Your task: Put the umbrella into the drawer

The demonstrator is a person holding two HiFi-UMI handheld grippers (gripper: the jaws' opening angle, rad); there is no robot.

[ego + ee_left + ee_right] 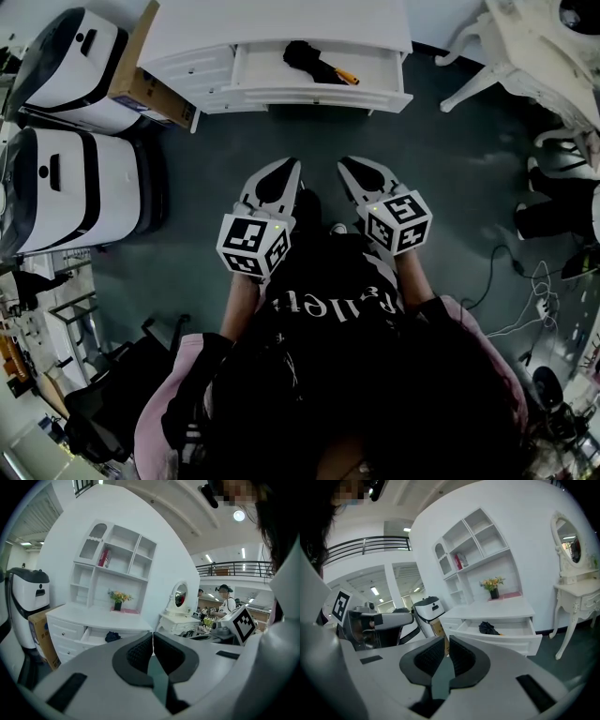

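The black folded umbrella (314,63) with an orange handle lies inside the open drawer (375,97) of the white cabinet (281,23), far in front of me. Both grippers are held side by side close to my body, well back from the cabinet. My left gripper (286,169) is shut with nothing between its fingers. My right gripper (352,167) is shut too and holds nothing. The umbrella (112,636) shows in the left gripper view beyond the left gripper (153,640). In the right gripper view the umbrella (489,628) lies in the drawer (511,639) past the right gripper (446,648).
Two white machines (80,187) and a cardboard box (141,89) stand left of the cabinet. A white dressing table (525,47) with a mirror stands to the right. Cables (530,300) lie on the dark floor at the right. People (226,603) stand far off.
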